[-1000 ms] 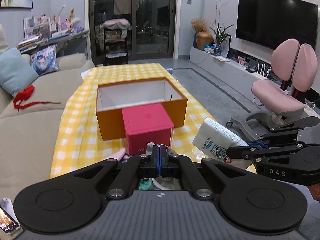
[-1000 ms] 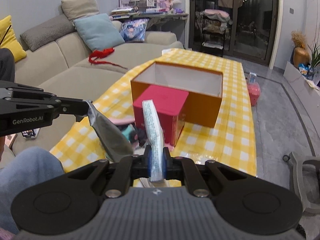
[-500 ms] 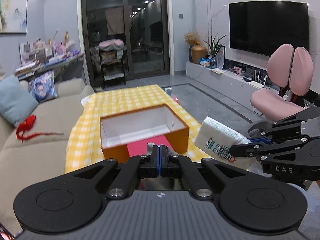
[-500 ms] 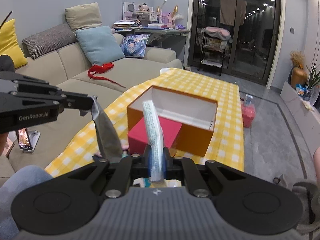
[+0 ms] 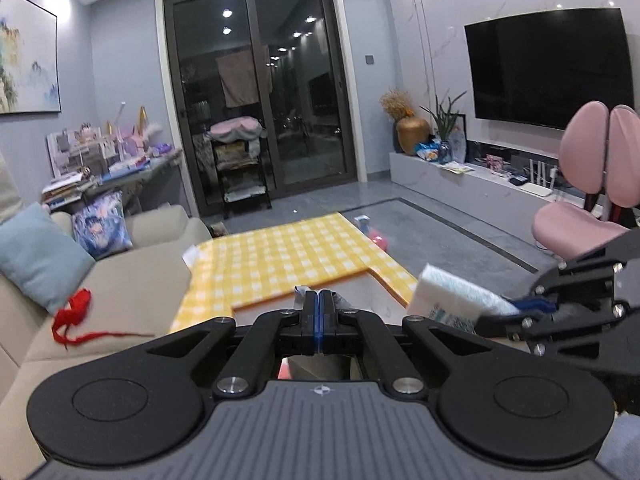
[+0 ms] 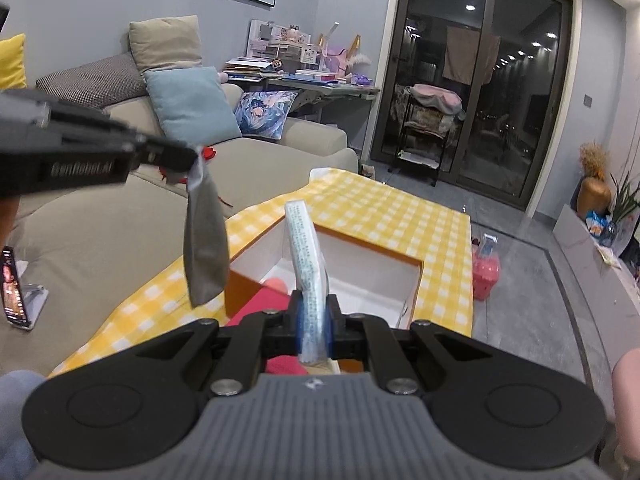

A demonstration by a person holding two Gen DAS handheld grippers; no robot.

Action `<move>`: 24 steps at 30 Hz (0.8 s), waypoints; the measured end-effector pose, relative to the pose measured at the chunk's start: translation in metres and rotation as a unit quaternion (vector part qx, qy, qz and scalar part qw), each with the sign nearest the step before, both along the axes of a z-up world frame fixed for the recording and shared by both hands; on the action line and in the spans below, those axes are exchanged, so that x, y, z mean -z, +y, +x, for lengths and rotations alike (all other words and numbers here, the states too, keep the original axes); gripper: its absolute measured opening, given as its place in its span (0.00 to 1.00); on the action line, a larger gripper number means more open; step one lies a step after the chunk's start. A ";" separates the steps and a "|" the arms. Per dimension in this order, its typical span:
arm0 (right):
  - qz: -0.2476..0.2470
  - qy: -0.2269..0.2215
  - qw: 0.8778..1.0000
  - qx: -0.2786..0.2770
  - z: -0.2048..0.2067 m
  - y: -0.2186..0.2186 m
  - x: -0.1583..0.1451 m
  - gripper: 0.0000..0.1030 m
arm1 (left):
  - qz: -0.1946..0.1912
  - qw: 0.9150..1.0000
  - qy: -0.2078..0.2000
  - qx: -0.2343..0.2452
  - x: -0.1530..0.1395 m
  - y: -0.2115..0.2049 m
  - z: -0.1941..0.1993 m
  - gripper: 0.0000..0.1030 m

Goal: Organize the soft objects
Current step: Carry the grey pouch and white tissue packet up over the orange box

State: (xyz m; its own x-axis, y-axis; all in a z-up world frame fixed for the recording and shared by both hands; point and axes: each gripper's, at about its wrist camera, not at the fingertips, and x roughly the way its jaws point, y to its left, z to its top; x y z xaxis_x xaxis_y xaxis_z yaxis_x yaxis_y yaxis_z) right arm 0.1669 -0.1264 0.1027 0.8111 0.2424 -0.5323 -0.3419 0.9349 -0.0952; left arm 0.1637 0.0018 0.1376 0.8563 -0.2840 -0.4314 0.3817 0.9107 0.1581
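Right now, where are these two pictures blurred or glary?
Left wrist view: the yellow checked tablecloth and the white tissue pack in the right hand-held gripper smear with motion; ceiling lights flare. Right wrist view: the left hand-held gripper and its hanging grey cloth are soft; the glass door mirrors lamps.

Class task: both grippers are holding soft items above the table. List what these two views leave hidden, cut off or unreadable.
- Box floor: right view, tissue pack and right gripper cover part.
- Red box: right view, mostly behind the gripper.
- Pack print: too small, both views.
- Grey cloth: left view shows only a scrap above the left gripper.
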 end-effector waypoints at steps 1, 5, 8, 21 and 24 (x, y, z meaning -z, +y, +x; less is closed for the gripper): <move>-0.002 0.000 1.000 -0.001 0.008 0.001 0.001 0.07 | 0.001 1.000 -0.003 -0.001 -0.002 0.000 0.007 0.00; -0.007 0.002 1.000 -0.004 0.039 0.006 0.006 0.07 | 0.008 1.000 -0.003 -0.005 -0.002 -0.001 0.038 0.00; -0.010 0.011 1.000 -0.003 0.066 0.008 0.015 0.07 | 0.014 1.000 0.004 -0.008 0.005 -0.001 0.064 0.00; -0.035 0.102 0.994 0.003 0.200 0.019 0.092 0.07 | 0.024 0.995 0.085 -0.037 0.080 -0.005 0.172 0.00; -0.035 0.132 0.991 0.011 0.228 0.019 0.114 0.07 | 0.027 0.992 0.113 -0.046 0.104 -0.009 0.191 0.00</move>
State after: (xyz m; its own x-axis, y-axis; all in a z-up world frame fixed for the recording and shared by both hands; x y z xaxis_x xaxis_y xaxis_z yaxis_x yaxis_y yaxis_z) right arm 0.3947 -0.1079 -0.0117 0.6463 0.1810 -0.7413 -0.3434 0.9365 -0.0707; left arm 0.3546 -0.0073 0.0336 0.7569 -0.1805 -0.6281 0.3285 0.9359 0.1270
